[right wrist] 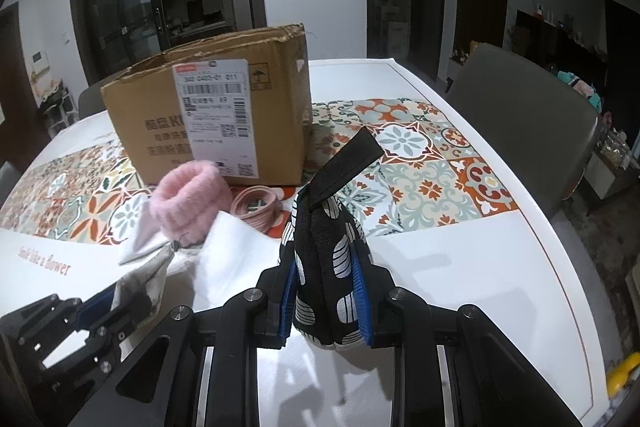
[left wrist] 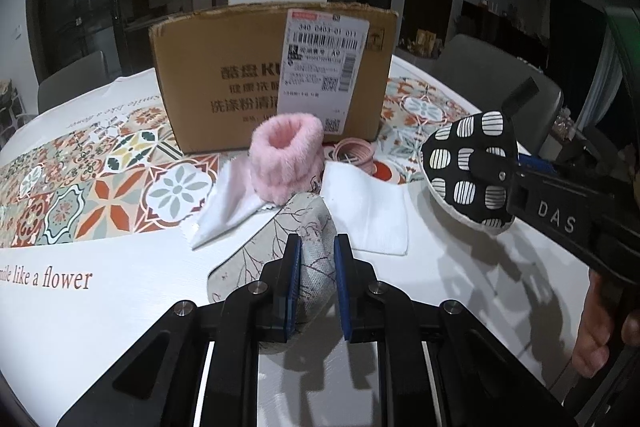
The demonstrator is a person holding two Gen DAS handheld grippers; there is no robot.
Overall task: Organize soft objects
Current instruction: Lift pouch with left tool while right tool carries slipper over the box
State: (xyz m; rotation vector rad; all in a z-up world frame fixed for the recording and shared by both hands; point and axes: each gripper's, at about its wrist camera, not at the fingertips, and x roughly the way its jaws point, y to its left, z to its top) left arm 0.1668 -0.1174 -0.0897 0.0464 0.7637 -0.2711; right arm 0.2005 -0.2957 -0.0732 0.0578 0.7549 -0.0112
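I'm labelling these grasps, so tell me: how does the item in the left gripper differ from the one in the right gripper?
The left gripper pinches a beige floral pouch; the right gripper pinches a black pouch with white striped ovals. The black pouch has a black strap loop at its top; none shows on the beige one. The black pouch is lifted off the table; whether the beige pouch is cannot be told. Both are soft fabric, squeezed between blue pads.

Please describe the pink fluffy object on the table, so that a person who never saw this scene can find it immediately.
Find the cardboard box standing on the patterned tablecloth. Directly in front of its white shipping label sits the pink fluffy band, an upright ring resting on white cloths. Unlike the thin pink coil beside it, it is thick, plush and ribbed.
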